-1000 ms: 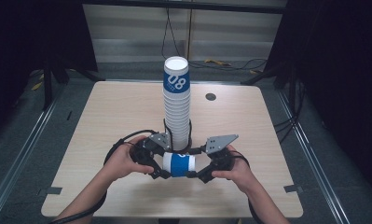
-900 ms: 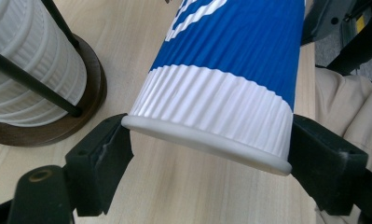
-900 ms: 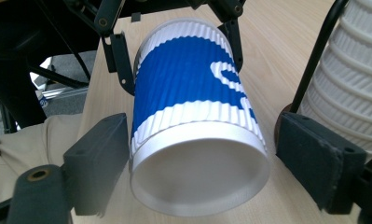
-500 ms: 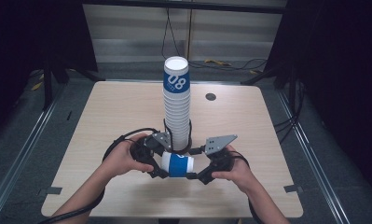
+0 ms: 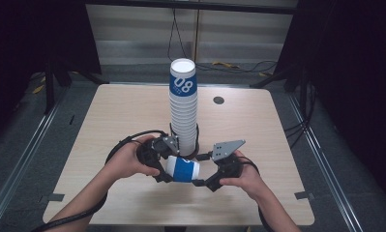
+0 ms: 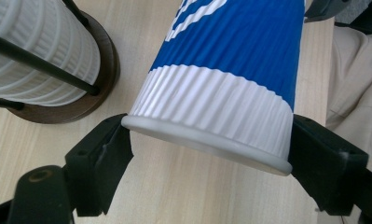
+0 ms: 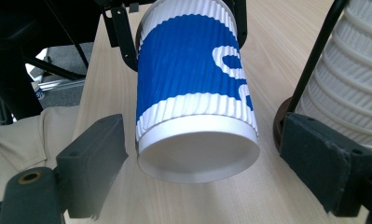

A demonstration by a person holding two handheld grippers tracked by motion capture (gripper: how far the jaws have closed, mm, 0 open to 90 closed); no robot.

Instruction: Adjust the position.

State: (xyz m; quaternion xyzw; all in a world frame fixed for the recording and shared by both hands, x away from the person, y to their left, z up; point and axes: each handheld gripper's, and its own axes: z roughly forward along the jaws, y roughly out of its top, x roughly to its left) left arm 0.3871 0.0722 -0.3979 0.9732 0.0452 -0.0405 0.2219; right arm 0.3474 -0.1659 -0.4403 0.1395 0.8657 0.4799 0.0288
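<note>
A blue and white ribbed paper cup (image 5: 181,169) lies on its side above the table's front middle, between both grippers. My left gripper (image 5: 164,166) is shut on its mouth end, and in the left gripper view (image 6: 207,144) both jaws press against the rolled rim of the cup (image 6: 230,70). My right gripper (image 5: 204,180) is open. In the right gripper view (image 7: 202,154) its jaws flank the base of the cup (image 7: 193,93) with gaps on either side. A tall stack of cups (image 5: 183,106) stands just behind, in a holder (image 6: 81,93) with a brown base and black rods.
The light wooden table (image 5: 277,145) has a small dark round hole (image 5: 218,100) behind and to the right of the stack. Black cables loop from the grippers near the holder. The stack (image 7: 356,70) rises close beside my right jaw. Beige trousers (image 7: 34,140) show below the table edge.
</note>
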